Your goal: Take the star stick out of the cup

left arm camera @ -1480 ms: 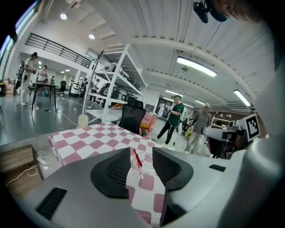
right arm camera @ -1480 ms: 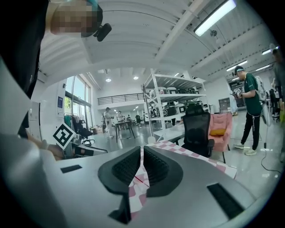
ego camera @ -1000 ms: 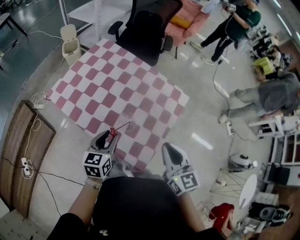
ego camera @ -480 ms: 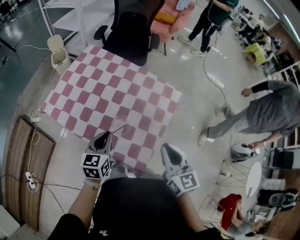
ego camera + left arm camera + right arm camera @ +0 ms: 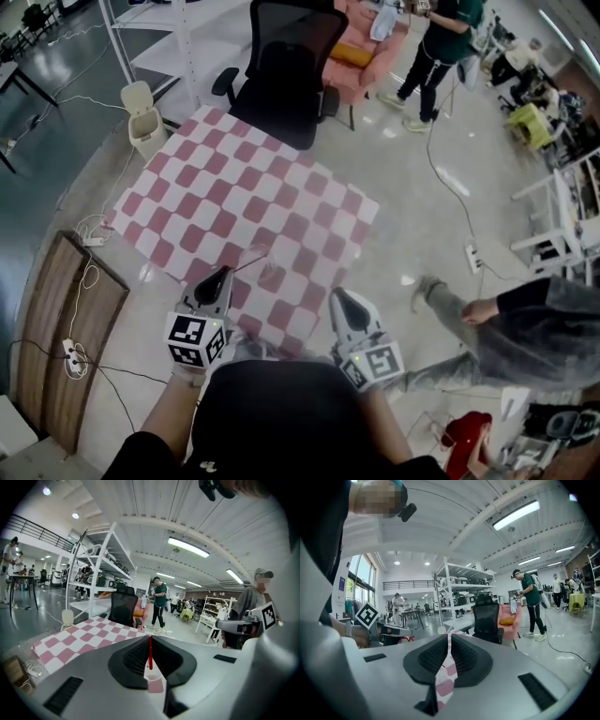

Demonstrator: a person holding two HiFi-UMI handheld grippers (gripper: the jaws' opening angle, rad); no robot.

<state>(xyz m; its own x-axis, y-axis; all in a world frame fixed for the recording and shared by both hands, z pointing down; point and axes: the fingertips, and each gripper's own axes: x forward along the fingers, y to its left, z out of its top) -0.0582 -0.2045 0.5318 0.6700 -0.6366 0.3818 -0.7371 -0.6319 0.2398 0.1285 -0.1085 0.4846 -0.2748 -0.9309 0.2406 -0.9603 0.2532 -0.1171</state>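
Left gripper clamped on the star stick, cup directly below.

The left gripper has just been closing its jaws, and the pads pinch the thin red star stick, which stands upright between them. The clear cup sits just under the stick's lower end on the checkered cloth; whether the stick has cleared the rim cannot be told. The right gripper hovers at the cloth's near edge with its jaws together, holding nothing.

A: Work surface?
B: I've got a table, covered edge to edge by a pink-and-white checkered cloth.
A: Anything on it?
B: One clear cup, near my edge.
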